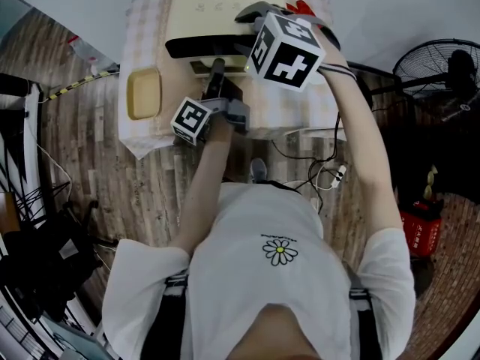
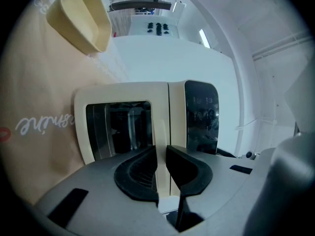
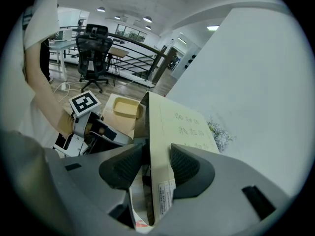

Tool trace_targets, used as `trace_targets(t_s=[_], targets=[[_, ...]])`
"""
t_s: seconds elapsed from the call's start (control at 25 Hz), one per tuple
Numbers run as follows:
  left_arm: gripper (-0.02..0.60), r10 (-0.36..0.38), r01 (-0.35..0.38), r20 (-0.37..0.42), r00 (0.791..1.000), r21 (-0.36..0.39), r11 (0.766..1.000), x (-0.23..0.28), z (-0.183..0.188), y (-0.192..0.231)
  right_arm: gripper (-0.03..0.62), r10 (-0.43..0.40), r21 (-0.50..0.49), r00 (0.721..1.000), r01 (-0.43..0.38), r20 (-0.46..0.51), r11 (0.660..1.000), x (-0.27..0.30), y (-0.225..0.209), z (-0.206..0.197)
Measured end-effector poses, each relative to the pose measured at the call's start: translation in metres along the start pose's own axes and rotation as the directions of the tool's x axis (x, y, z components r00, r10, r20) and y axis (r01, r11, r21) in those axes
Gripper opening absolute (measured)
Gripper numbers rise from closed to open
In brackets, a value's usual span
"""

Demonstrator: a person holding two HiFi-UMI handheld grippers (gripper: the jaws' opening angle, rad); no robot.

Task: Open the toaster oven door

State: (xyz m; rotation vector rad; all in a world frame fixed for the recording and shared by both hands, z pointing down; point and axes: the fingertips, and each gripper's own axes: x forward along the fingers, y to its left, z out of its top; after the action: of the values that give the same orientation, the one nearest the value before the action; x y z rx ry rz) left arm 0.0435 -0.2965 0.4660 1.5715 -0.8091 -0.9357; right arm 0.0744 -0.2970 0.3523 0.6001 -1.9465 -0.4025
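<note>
- Left tongs (image 1: 217, 66) (image 2: 161, 163): we record them as narrow, with only a thin slit between the jaws. They point at the front of the oven, and a cream strip of that front shows through the slit. We cannot tell whether they pinch it.
- Right tongs (image 1: 251, 12) (image 3: 150, 163): we find them closed on the oven's body, one jaw on each side of a cream panel edge. They sit beyond the left tongs and to their right.
- Oven (image 1: 217, 6) (image 2: 123, 90) (image 3: 182, 127): cream, standing straight ahead of the left tongs and gripped by the right tongs.
- Door (image 1: 202, 47) (image 2: 118, 129): dark glass in a cream frame, facing the left tongs and just left of their slit. We see it lying flush with the front. A dark control panel (image 2: 202, 114) sits just right of the slit.
- Tray (image 1: 144, 92) (image 2: 83, 16) (image 3: 125, 107): shallow and yellow, left of the left tongs and apart from the oven.
- Cloth (image 1: 146, 28) (image 2: 34, 82): pale and checked, spread over the worktop (image 1: 296, 107) under the oven and tray.
- Fan (image 1: 439, 70): dark, well apart to the right of the right tongs.
</note>
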Motion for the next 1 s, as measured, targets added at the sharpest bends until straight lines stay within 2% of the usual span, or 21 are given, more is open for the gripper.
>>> trace_targets(t_s=[0.32,0.4,0.48,0.52,0.68,0.8,0.88,1.0], targets=[[0.066,0.005,-0.005,0.019,1.0,-0.003,1.0,-0.002,0.0,0.002,0.172,0.0,-0.007,1.0,0.0,0.012,1.0,0.0,0.002,0.001],[0.064,-0.025,0.026,0.029,0.999,-0.038,0.999,-0.01,-0.004,-0.004,0.172,0.002,-0.006,1.0,-0.002,0.012,1.0,0.0,0.003,0.0],[0.067,-0.063,0.068,0.046,0.997,-0.095,0.993,-0.036,-0.015,-0.006,0.172,0.006,-0.015,1.0,-0.006,0.003,1.0,0.0,0.004,0.0],[0.069,-0.062,0.066,0.051,0.997,-0.1,0.993,-0.051,-0.02,-0.001,0.172,0.004,-0.025,1.0,-0.004,-0.001,1.0,0.0,0.005,-0.001],[0.071,-0.04,0.043,0.042,0.998,-0.059,0.997,-0.065,-0.024,0.011,0.172,-0.031,-0.042,0.999,0.032,0.007,0.999,-0.003,0.003,-0.003],[0.071,0.019,-0.016,0.046,0.999,-0.064,0.998,-0.07,-0.025,0.022,0.172,-0.029,-0.035,1.0,0.029,0.014,0.999,-0.002,0.004,-0.003],[0.074,0.025,-0.024,0.052,0.998,-0.029,0.999,-0.076,-0.023,0.022,0.172,-0.024,-0.039,1.0,0.025,0.015,0.999,-0.001,0.004,-0.001],[0.077,0.038,-0.037,0.054,0.998,-0.018,0.999,-0.083,-0.023,0.024,0.172,-0.025,-0.041,1.0,0.026,0.019,0.999,-0.001,0.004,0.0]])
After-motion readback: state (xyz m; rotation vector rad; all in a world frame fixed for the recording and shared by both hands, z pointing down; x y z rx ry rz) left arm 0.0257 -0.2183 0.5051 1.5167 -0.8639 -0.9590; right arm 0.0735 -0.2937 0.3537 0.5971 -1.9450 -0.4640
